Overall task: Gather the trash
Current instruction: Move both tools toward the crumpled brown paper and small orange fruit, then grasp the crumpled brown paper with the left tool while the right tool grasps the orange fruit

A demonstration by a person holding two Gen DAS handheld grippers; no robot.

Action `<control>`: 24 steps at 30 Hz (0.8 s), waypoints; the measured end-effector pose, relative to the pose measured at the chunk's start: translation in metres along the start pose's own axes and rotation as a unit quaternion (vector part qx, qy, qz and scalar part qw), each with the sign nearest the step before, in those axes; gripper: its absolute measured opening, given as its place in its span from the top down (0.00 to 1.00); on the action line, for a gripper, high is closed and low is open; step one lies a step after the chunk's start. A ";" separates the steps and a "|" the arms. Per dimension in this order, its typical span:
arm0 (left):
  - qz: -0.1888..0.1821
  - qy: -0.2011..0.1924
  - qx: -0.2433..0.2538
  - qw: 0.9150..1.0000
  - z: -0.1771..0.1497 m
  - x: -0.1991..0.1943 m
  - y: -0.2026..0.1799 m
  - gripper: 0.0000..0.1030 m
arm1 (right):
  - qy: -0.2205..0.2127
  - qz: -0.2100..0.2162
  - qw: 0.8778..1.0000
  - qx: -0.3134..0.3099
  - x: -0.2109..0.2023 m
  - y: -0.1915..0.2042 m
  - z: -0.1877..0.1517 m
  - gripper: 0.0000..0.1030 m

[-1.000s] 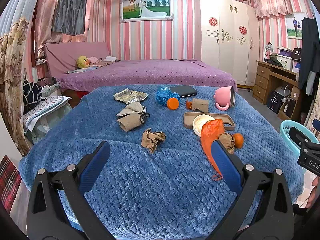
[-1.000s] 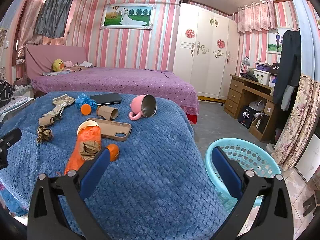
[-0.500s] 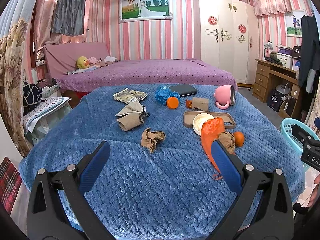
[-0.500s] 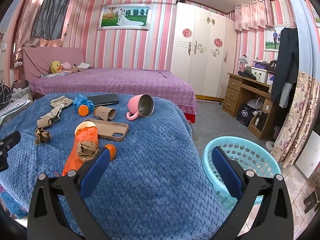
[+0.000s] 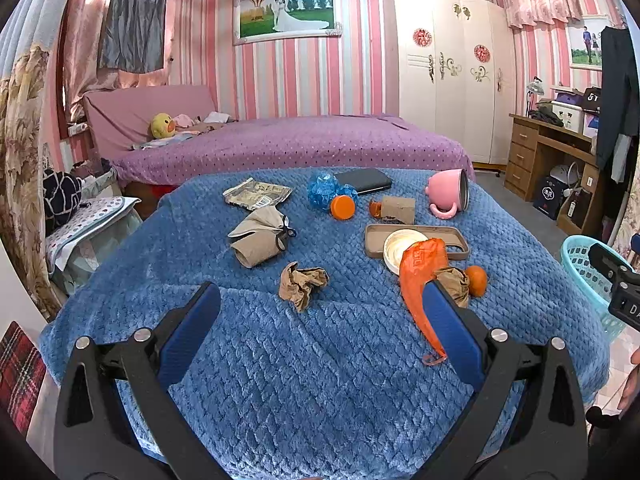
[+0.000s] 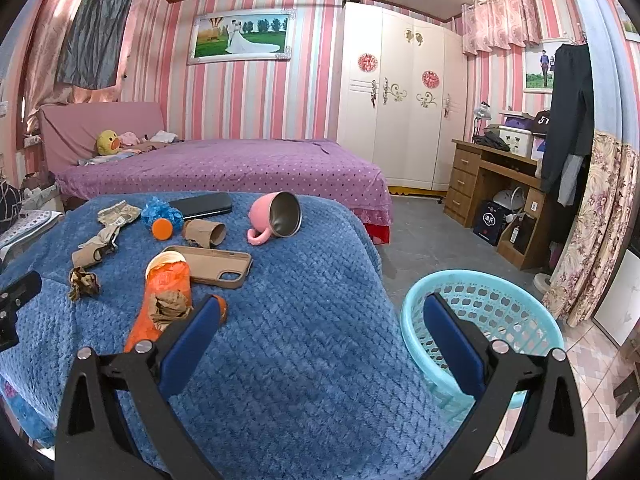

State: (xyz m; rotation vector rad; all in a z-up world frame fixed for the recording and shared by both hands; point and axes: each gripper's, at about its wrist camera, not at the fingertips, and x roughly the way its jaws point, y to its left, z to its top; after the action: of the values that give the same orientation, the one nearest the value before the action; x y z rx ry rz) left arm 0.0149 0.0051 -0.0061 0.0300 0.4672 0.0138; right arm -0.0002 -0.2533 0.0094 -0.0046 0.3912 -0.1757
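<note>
Change over the last second — slight: both views have crept a little nearer the blue blanket (image 5: 320,360); no item has shifted.

Left tool (image 5: 320,316): spread, holding nothing, above the blanket short of the crumpled brown paper (image 5: 302,282).
Right tool (image 6: 320,320): spread, empty, between the orange bag (image 6: 164,300) and the turquoise basket (image 6: 480,312) on the floor.

Trash: all on the blanket, basket seemingly empty — collection judged not yet begun
</note>
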 end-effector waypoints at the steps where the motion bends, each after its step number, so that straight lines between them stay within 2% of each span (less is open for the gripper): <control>1: 0.000 0.004 0.000 1.000 0.001 0.002 0.001 0.05 | 0.001 0.001 1.000 0.003 0.001 -0.001 0.002 0.04; 6: 0.001 0.017 -0.002 1.000 0.010 0.013 0.007 0.05 | -0.004 -0.004 1.000 0.012 0.007 -0.004 0.018 0.04; 12: 0.010 0.009 0.011 1.000 0.029 0.027 0.013 0.05 | -0.008 -0.017 1.000 0.003 0.023 -0.002 0.042 0.04; 17: 0.011 0.011 -0.001 1.000 0.044 0.043 0.031 0.05 | -0.007 -0.014 1.000 0.004 0.044 -0.002 0.060 0.04; 21: 0.022 0.019 -0.006 1.000 0.043 0.058 0.045 0.05 | 0.010 -0.014 1.000 0.005 0.065 -0.003 0.055 0.04; 24: 0.025 0.039 -0.012 0.999 0.033 0.070 0.054 0.05 | 0.042 -0.009 0.999 0.004 0.080 -0.006 0.041 0.04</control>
State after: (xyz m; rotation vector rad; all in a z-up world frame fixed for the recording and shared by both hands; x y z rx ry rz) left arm 0.0925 0.0593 -0.0062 0.0167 0.5447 0.0704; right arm 0.0874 -0.2740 0.0168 0.0066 0.4750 -0.1962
